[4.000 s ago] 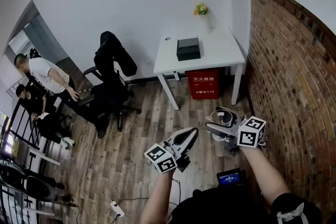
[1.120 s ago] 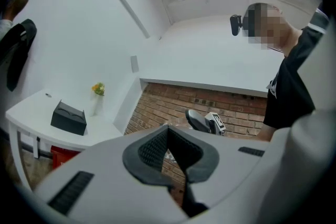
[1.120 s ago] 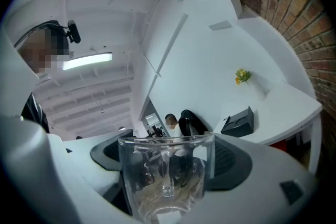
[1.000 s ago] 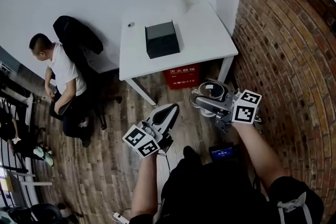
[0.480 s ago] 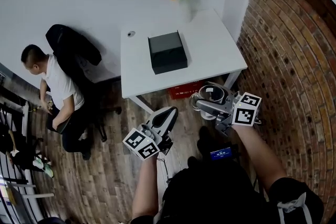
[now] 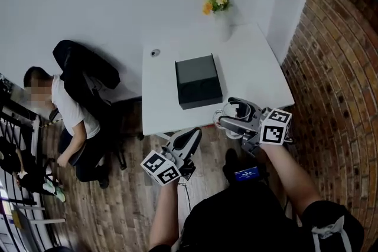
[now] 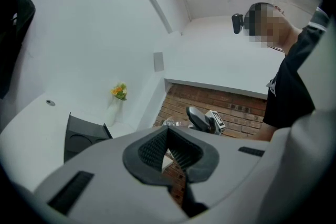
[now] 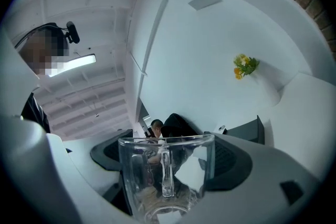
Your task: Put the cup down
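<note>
A clear glass cup (image 8: 167, 178) with a handle sits between the jaws of my right gripper (image 8: 168, 165), which is shut on it. In the head view the cup (image 6: 237, 114) hangs over the near right edge of the white table (image 6: 248, 77), and the right gripper (image 6: 233, 117) points left. Lower left of it, in front of the table's near edge, my left gripper (image 6: 192, 137) is shut with nothing in it. The left gripper view has its closed jaws (image 7: 169, 150) aimed toward the table, with the cup (image 7: 170, 123) and the right gripper (image 7: 202, 119) beyond.
A black box (image 6: 198, 81) lies mid-table, a white vase of yellow flowers (image 6: 220, 19) at the far edge, a small round thing (image 6: 155, 52) far left. The brick wall (image 6: 336, 79) runs along the right. A person (image 6: 62, 118) sits by a black chair (image 6: 88, 77) on the left.
The view has moved closer to the table. The cup in my right gripper now hangs over the table's near edge instead of over the floor. The left gripper stays shut.
</note>
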Tool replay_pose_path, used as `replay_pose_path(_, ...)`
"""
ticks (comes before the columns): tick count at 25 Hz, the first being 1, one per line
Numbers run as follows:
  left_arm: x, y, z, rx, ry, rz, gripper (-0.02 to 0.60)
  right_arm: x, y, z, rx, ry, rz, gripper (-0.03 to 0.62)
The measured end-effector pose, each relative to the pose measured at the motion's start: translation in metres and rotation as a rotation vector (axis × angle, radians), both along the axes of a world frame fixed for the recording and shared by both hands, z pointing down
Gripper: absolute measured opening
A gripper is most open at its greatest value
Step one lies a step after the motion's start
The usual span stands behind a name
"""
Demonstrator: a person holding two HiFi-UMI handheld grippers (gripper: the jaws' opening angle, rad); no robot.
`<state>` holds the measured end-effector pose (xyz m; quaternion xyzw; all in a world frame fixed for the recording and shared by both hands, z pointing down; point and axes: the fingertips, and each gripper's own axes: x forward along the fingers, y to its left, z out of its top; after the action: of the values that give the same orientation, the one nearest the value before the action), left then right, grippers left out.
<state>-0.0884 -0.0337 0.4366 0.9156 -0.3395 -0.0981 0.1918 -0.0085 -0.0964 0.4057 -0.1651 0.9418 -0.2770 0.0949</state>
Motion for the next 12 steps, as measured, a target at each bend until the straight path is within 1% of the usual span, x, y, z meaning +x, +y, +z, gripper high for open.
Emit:
replay_pose_path(7,-0.007,-0.092,-0.006,-0.006,-0.011,-0.043,0.008,-0.006,-0.092,0.001,-0.006,-0.005,-0.05,0.44)
replay_pose_path(12,-0.01,-0.139,-0.003,-0.017,-0.017,-0.08,0.008,-0.012,-0.137,0.007,-0.026,-0.006,-0.085,0.44)
